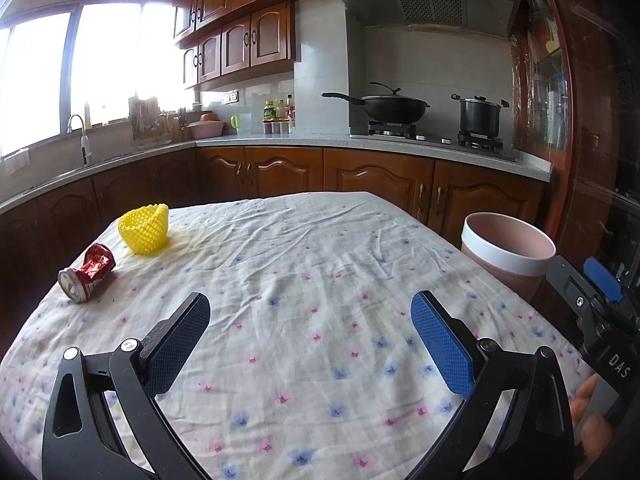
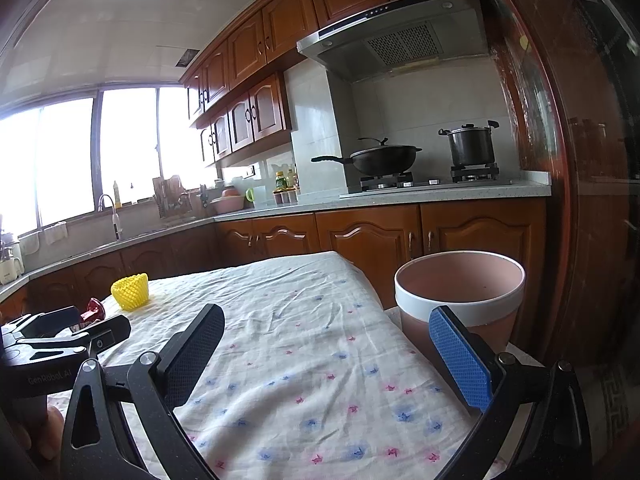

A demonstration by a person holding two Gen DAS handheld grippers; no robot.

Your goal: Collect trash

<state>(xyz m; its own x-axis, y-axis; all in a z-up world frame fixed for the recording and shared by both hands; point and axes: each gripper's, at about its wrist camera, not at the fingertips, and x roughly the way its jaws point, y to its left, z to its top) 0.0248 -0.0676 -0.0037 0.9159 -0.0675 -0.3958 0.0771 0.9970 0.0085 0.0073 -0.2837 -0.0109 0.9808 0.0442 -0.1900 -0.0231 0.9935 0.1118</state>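
A crushed red can (image 1: 88, 273) lies on its side near the table's left edge. Just behind it stands a yellow foam fruit net (image 1: 145, 229). Both also show small in the right wrist view, the net (image 2: 130, 291) and the can (image 2: 93, 310) partly hidden behind the left gripper's body. A pink bin (image 1: 507, 253) with a white rim stands off the table's right side, its inside bare (image 2: 460, 294). My left gripper (image 1: 310, 316) is open over the cloth, the can ahead to its left. My right gripper (image 2: 326, 330) is open, the bin just ahead right.
The table (image 1: 304, 264) wears a wrinkled white cloth with small flowers. Beyond it run wooden kitchen cabinets (image 1: 376, 174), a counter with a wok (image 1: 394, 107) and a pot (image 1: 479, 117) on the stove, and a sink (image 1: 80, 152) at left. A hand's fingers (image 1: 592, 412) hold the right gripper.
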